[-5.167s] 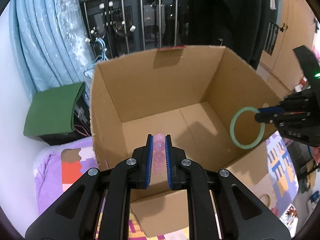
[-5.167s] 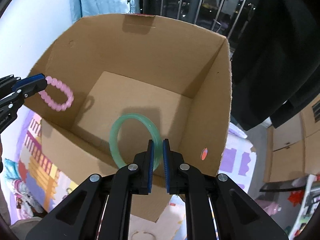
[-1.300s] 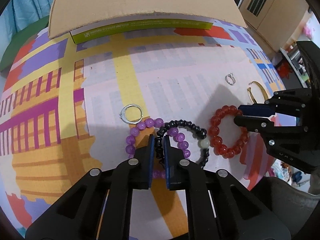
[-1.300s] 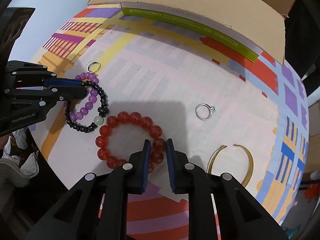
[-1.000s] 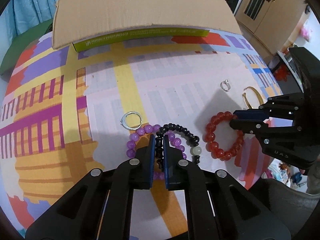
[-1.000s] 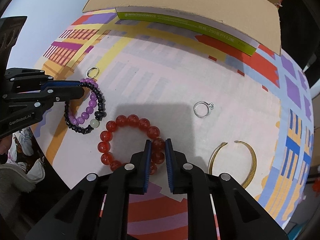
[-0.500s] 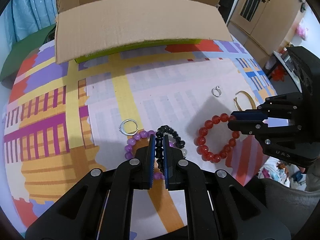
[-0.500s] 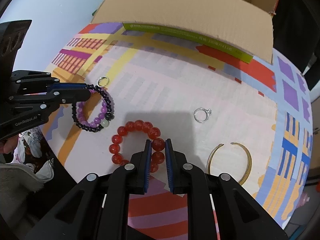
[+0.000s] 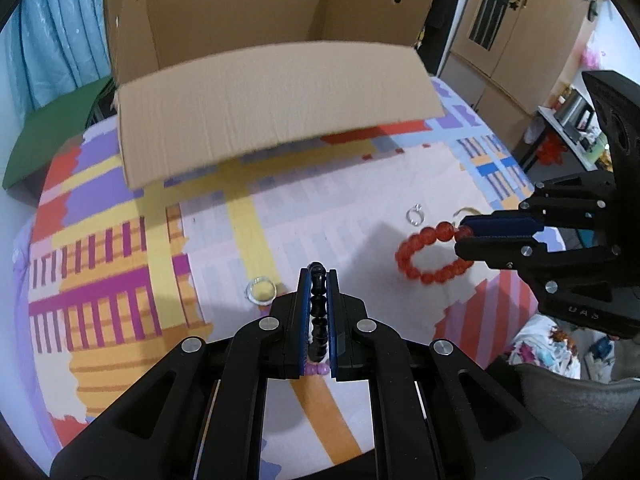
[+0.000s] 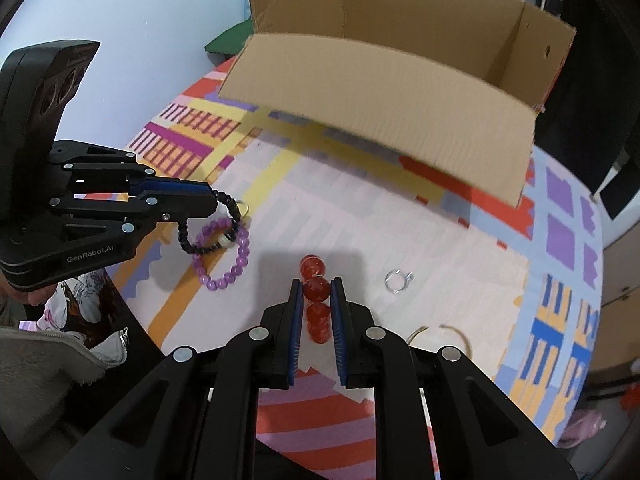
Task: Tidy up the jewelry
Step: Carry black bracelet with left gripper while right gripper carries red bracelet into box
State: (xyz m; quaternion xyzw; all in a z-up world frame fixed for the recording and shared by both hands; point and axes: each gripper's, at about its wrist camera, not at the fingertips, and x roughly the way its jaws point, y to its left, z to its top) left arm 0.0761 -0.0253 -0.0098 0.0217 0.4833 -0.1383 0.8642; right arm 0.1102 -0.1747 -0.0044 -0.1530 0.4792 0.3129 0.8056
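Note:
My left gripper is shut on a black bead bracelet, which hangs from it above the mat in the right wrist view. A purple bead bracelet lies on the mat below it. My right gripper is shut on a red bead bracelet, lifted off the mat; it also shows in the left wrist view. The open cardboard box stands beyond both grippers.
On the patterned mat lie a silver hoop, a small stone ring and a gold open bangle. A green pad lies left of the box. Cupboards stand at the right.
Both grippers have risen from the mat with their bracelets. The black bracelet has come clear of the purple one, and the box now sits closer ahead.

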